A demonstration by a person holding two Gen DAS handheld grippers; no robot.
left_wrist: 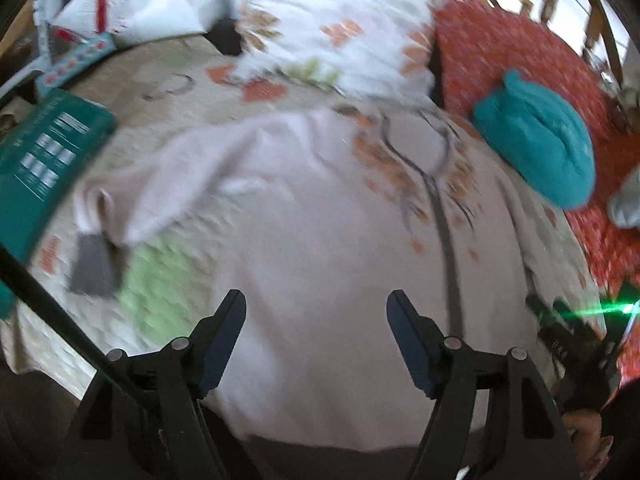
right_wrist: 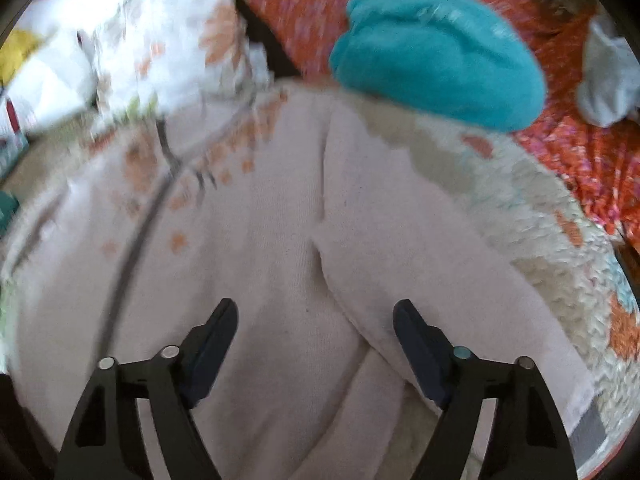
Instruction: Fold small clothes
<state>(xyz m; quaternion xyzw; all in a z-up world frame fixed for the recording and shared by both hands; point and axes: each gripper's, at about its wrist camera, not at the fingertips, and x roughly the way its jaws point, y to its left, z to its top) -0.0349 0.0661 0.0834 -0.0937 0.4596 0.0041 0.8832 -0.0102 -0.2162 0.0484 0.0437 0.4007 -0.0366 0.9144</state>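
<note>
A pale pink sweater (left_wrist: 312,240) with an orange tree print and grey cuffs lies spread on a patterned bedspread (left_wrist: 160,92). One sleeve (left_wrist: 168,184) is folded across at the left, its grey cuff (left_wrist: 94,264) near the edge. My left gripper (left_wrist: 316,304) is open and empty, just above the sweater's body. In the right wrist view the sweater (right_wrist: 260,240) fills the middle, and its other sleeve (right_wrist: 440,300) lies along the right side. My right gripper (right_wrist: 314,312) is open and empty above the body and that sleeve.
A folded teal garment (left_wrist: 536,148) lies on an orange-red blanket (left_wrist: 520,52) at the right, also in the right wrist view (right_wrist: 436,60). A teal box (left_wrist: 44,160) sits at the left. A floral pillow (left_wrist: 332,20) lies behind. A grey cloth (right_wrist: 608,76) lies at far right.
</note>
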